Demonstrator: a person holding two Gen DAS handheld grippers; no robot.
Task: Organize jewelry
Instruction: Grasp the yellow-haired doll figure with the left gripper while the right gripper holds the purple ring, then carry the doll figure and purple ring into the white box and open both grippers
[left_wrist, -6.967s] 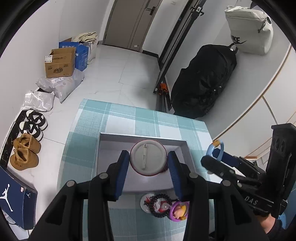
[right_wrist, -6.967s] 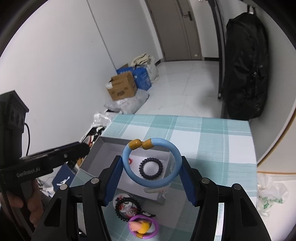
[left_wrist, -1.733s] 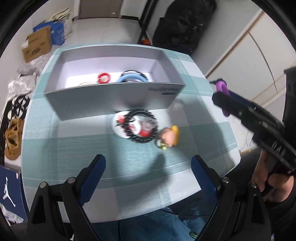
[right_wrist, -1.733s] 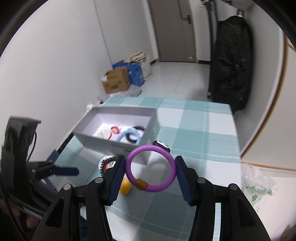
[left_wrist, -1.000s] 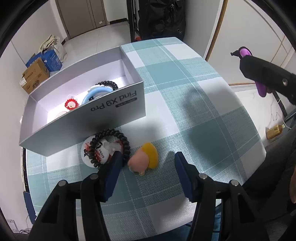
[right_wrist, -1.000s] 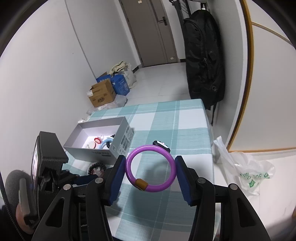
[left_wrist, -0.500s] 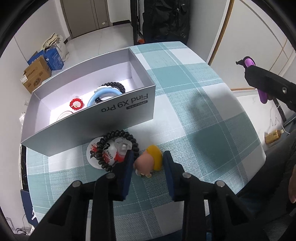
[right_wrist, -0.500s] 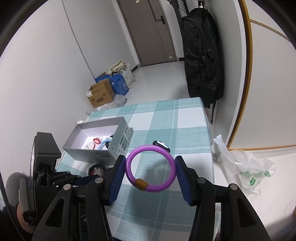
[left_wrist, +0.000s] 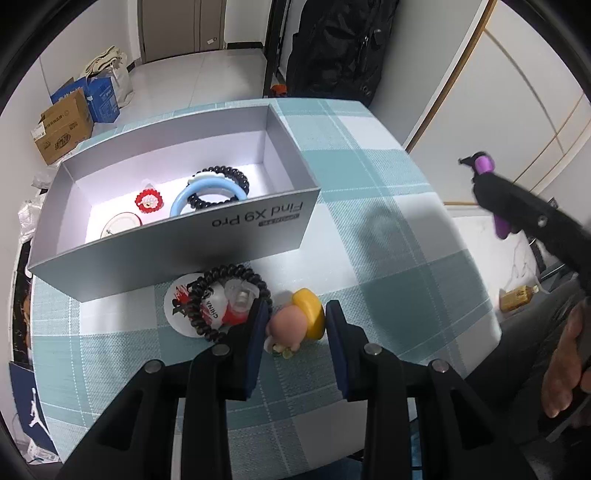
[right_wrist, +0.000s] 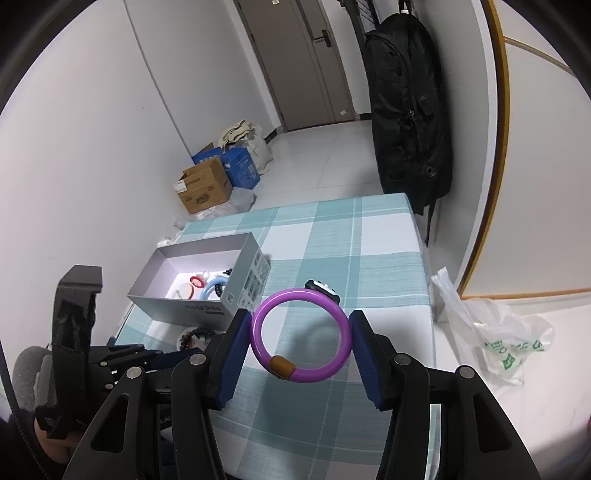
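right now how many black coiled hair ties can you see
2. One black coiled hair tie lies inside the grey cardboard box, partly under the light blue ring. The other lies on the checked tablecloth before the box. More may be hidden.

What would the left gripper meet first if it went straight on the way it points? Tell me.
Probably the tablecloth just beyond the little yellow-capped figure that the left gripper is shut on; the grey box is farther along, depth unclear.

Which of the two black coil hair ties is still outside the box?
The black coil tie lying on the round badge in front of the grey box; the other coil sits inside, against the blue bangle.
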